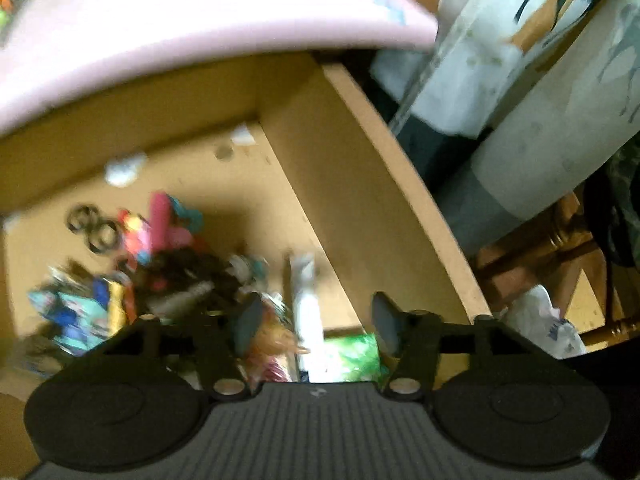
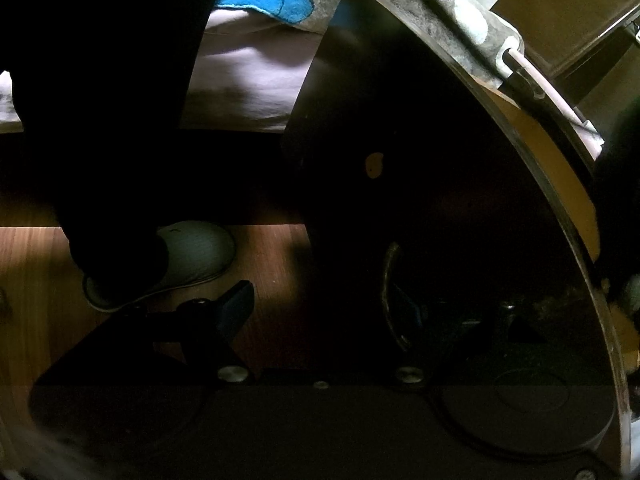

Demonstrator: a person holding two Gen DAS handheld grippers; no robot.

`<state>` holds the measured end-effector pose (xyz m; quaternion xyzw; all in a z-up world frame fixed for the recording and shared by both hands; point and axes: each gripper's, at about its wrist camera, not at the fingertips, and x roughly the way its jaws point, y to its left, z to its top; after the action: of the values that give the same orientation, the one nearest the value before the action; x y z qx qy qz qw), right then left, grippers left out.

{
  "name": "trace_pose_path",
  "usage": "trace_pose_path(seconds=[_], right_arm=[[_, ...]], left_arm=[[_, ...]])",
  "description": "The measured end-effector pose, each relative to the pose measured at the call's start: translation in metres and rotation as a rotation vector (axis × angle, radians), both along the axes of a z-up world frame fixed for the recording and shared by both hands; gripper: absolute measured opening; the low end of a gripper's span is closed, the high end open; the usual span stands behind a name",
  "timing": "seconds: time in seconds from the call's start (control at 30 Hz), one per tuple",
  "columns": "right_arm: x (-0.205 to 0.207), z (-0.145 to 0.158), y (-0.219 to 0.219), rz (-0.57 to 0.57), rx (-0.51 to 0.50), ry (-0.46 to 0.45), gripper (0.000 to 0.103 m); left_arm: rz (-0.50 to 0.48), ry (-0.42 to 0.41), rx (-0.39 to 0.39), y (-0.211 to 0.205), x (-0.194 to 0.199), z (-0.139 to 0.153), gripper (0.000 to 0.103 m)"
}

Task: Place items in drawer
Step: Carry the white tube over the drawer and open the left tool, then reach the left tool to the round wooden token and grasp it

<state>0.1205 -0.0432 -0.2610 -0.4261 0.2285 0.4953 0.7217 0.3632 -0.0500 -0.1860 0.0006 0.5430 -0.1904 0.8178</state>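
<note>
Hanging over the open wooden drawer (image 1: 360, 168), the left gripper (image 1: 316, 320) has its jaws spread, gripping nothing. Inside lies a blurry heap of bright toys (image 1: 160, 264), black rings (image 1: 94, 226) and a white tube (image 1: 308, 312). Only the right view shows the brown wood floor (image 2: 40, 280) and a pale shoe (image 2: 188, 256). The right gripper (image 2: 320, 308) has jaws spread around a dark rounded panel (image 2: 440, 160).
</note>
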Motion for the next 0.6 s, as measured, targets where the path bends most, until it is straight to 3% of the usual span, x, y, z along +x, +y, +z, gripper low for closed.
trace_pose_path(seconds=[0.4,0.6], right_arm=[[-0.001,0.0,0.003,-0.015,-0.003,0.0,0.073],[-0.002,0.0,0.005,-0.022,-0.007,-0.005,0.071]], left_arm=[[0.113,-0.176,0.037,0.055,0.003,0.067,0.06],[0.145,-0.317,0.031,0.075,0.014,0.092,0.06]])
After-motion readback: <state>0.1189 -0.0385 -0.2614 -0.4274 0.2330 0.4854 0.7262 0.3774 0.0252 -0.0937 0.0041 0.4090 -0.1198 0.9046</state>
